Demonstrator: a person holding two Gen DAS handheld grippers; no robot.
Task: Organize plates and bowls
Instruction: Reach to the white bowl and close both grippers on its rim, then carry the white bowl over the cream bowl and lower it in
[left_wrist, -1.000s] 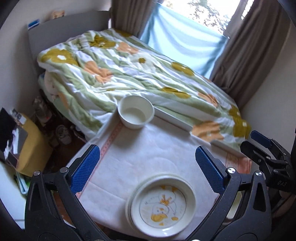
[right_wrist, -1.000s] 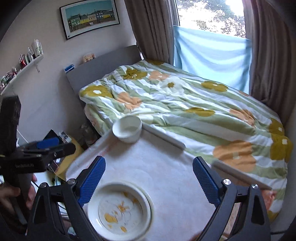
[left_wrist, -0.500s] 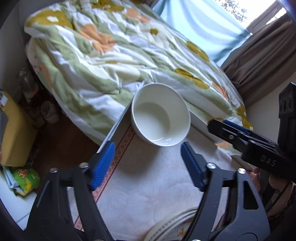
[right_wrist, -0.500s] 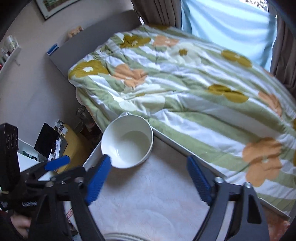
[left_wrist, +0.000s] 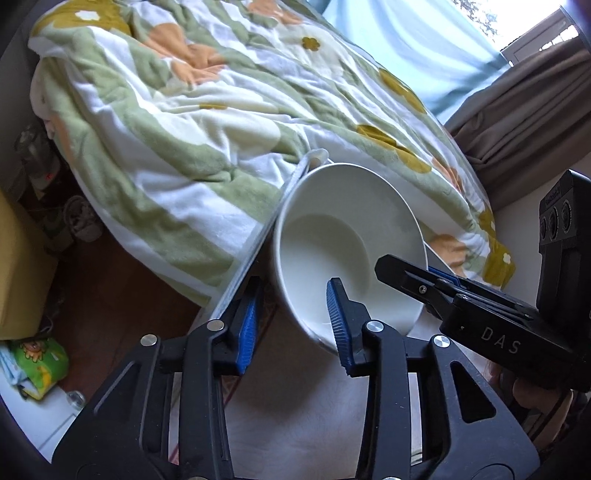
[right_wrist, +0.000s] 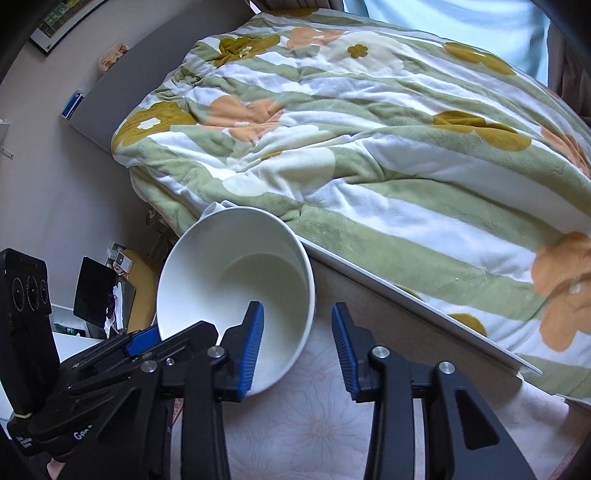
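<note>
A bed fills the far side, covered by a rumpled quilt (right_wrist: 369, 147) striped green and white with yellow and orange flowers, its grey headboard (right_wrist: 122, 92) against the wall and a pale blue cloth (left_wrist: 406, 48) hanging beside brown curtains (left_wrist: 524, 107) at the window. The desk (right_wrist: 314, 424) wears a white cloth with a faint flower pattern, its far edge just beside the bed. Past the desk's left edge, a yellow box (left_wrist: 18, 280) and a green printed packet (left_wrist: 37, 363) sit on the floor.

Left wrist view close above table's left edge, angled steeply down toward bed (left_wrist: 207, 122), right wrist view just beside it, same downward tilt, both share white bowl (left_wrist: 347, 240) (right_wrist: 236, 280), bedspread, tablecloth (right_wrist: 317, 424)
</note>
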